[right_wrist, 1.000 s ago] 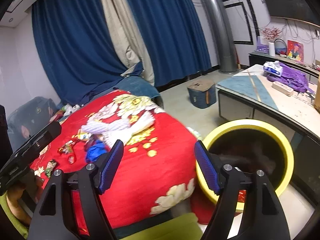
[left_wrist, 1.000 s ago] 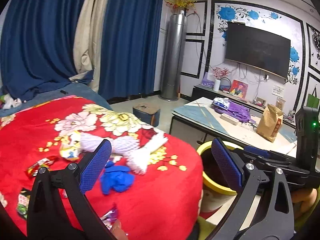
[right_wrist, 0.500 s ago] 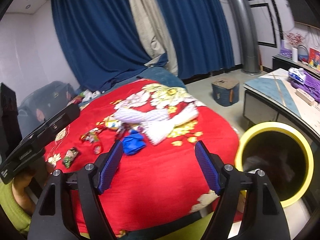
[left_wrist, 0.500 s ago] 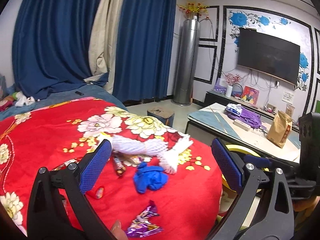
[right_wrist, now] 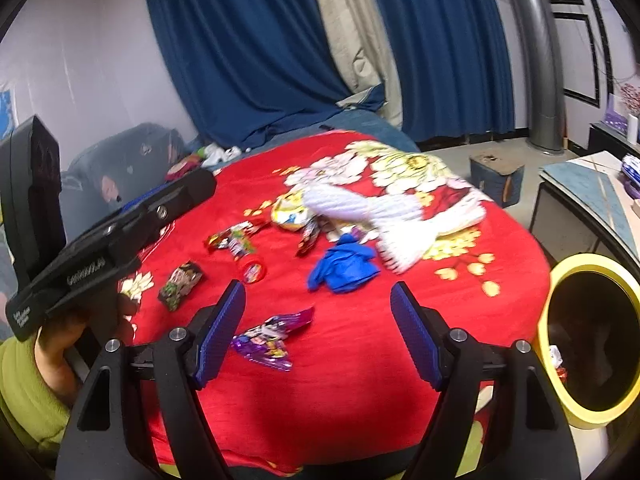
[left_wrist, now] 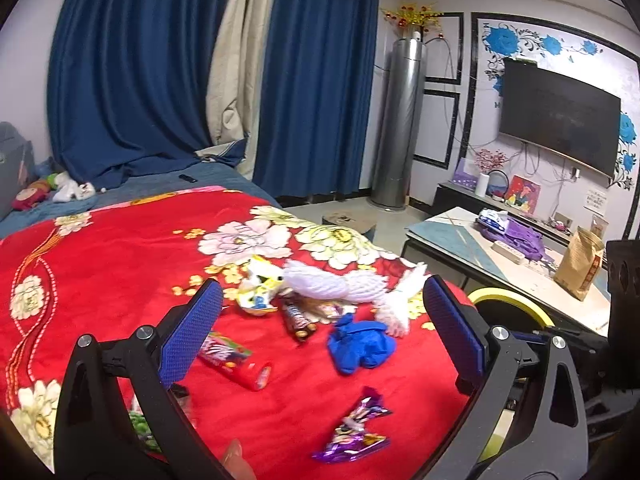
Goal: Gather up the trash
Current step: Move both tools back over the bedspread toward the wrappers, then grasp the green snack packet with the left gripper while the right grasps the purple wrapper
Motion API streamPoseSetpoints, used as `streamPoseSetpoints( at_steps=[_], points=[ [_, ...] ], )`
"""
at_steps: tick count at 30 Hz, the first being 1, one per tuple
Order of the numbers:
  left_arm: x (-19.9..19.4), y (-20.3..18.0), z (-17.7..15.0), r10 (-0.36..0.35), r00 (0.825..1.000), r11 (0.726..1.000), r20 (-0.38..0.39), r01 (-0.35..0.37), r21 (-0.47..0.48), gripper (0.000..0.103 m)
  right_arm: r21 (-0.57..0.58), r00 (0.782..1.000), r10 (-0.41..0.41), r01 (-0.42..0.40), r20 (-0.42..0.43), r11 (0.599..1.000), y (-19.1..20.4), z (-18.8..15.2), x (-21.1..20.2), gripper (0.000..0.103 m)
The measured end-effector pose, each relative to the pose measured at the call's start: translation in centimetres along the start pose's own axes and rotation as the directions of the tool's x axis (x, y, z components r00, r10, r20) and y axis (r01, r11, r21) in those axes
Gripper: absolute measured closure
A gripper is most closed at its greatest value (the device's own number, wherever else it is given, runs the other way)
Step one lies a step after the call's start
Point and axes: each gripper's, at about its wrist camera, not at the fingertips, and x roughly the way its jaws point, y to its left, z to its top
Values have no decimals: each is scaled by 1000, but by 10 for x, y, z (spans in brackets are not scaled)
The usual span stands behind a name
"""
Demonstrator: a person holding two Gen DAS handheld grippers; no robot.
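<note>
- Left wrist view: the left tongs stand wide apart and hold nothing, above a red blanket strewn with trash.
- Between the blue pads lie a crumpled blue glove, a white foam net, a dark candy bar and a yellow-white wrapper; the bar and the yellow-white wrapper touch the net's near edge.
- A red tube lies just beside the left pad, and a purple wrapper lies nearest the camera.
- The wrappers and glove look light, thin and limp; a pinch on a raised fold or twisted end would probably hold better than one on a flat foil face, which may slip.
- The net looks soft and springy, so it would likely squash; a grip across its narrow middle seems best.
- The tube looks stiff and round and may roll; it is best taken across its width.
- Only part of the yellow rim of the bin shows past the blanket's right edge.
- Right wrist view: the right tongs also gape wide and empty, with the purple wrapper lying just ahead of the left pad.
- A green-black packet lies well to the left, near the other handset.
- The bin stands on the floor, beside the blanket, upright and open; a few small scraps show low inside, the rest is dark.
</note>
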Motion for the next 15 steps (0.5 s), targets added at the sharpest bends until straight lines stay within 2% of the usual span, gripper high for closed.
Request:
streamPoseSetpoints(
  at_steps=[15],
  points=[
    [-13, 55, -16, 108, 993, 993, -53, -110, -31, 11, -36, 992, 47, -52, -113, 998, 28, -11, 36, 31]
  ],
)
